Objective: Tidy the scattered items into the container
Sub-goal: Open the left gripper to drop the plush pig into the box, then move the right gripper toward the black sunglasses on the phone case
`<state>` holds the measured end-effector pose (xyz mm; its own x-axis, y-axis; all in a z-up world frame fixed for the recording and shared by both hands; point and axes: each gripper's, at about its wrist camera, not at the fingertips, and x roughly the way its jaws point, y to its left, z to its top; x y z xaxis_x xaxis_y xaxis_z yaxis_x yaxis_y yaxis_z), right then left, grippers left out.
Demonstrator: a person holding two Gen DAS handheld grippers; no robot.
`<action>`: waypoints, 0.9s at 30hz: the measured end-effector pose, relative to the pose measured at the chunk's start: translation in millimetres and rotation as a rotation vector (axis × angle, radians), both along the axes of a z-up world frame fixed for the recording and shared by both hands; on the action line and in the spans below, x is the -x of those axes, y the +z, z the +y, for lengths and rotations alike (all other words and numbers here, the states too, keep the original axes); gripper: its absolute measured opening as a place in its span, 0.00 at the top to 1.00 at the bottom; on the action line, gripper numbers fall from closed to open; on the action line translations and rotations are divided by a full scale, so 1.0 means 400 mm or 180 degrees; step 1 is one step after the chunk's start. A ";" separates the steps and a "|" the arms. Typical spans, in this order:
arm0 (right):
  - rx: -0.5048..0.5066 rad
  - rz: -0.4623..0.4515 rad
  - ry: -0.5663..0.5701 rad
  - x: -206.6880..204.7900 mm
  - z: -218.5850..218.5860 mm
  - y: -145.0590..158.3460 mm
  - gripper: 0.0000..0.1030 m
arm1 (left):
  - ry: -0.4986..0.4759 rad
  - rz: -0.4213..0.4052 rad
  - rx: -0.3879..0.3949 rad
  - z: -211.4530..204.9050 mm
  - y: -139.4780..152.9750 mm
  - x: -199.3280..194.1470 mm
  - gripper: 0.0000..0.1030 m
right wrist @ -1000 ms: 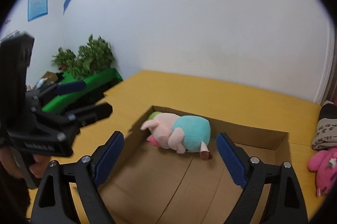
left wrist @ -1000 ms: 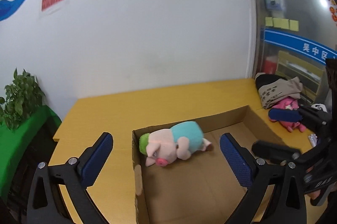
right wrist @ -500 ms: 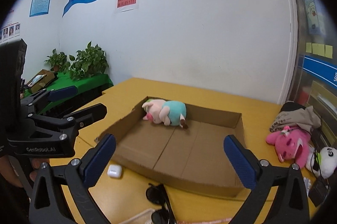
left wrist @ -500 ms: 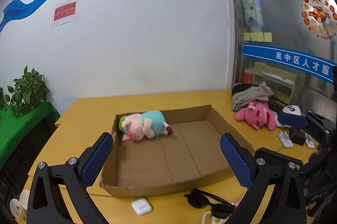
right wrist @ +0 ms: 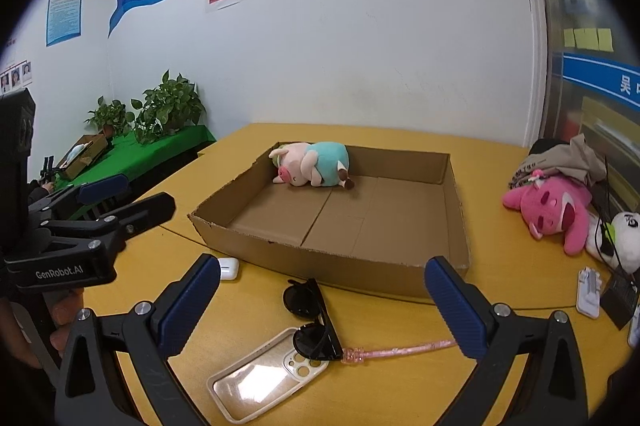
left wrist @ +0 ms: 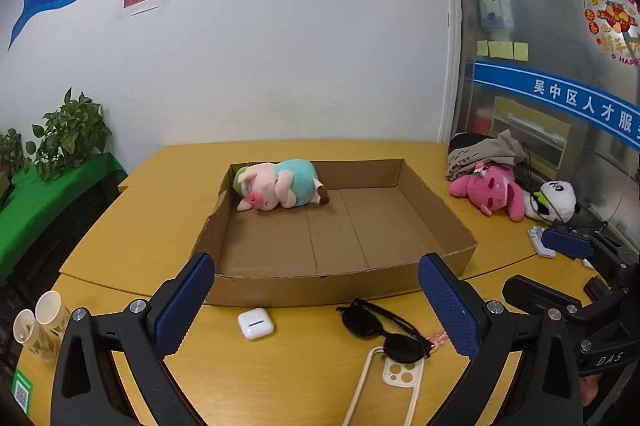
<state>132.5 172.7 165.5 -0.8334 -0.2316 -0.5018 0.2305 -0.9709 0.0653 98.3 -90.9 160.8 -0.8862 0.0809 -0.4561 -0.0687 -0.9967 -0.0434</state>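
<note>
While both the left gripper [left wrist: 316,296] and right gripper [right wrist: 326,300] gape empty, one pig plush [left wrist: 278,184] lies in the cardboard box [left wrist: 448,218]; one pair of sunglasses [left wrist: 380,328] lies outside.

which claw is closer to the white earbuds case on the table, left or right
Left. The white earbuds case lies just ahead of the open left claw, between its fingers. The open right claw sits further right, over the sunglasses.

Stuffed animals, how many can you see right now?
3: a pink-and-teal plush pig lying in the brown cardboard box's far-left corner; a hot-pink plush and a white panda plush on the table right of it.
</note>
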 end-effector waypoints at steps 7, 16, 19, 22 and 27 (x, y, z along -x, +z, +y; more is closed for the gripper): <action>0.0009 -0.0189 -0.0002 0.035 -0.009 -0.049 0.01 | 0.0032 -0.0119 -0.0062 -0.012 -0.040 0.025 0.00; -0.0189 -0.0338 0.0003 0.052 -0.018 -0.106 0.01 | -0.0077 -0.0402 -0.0197 -0.027 -0.123 0.059 0.00; -0.0207 -0.0331 0.0009 0.055 -0.018 -0.108 0.01 | -0.0106 -0.0424 -0.0258 -0.028 -0.123 0.067 0.00; -0.0219 -0.0314 0.0021 0.053 -0.016 -0.110 0.01 | -0.0111 -0.0482 -0.0251 -0.024 -0.128 0.078 0.00; -0.0186 -0.0396 0.0056 0.054 -0.008 -0.130 0.01 | -0.0170 -0.0621 -0.0398 -0.017 -0.155 0.092 0.00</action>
<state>110.8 169.4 113.5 -0.7599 -0.2129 -0.6141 0.2411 -0.9698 0.0379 61.4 -97.9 99.0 -0.7752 0.1919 -0.6018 -0.0994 -0.9779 -0.1838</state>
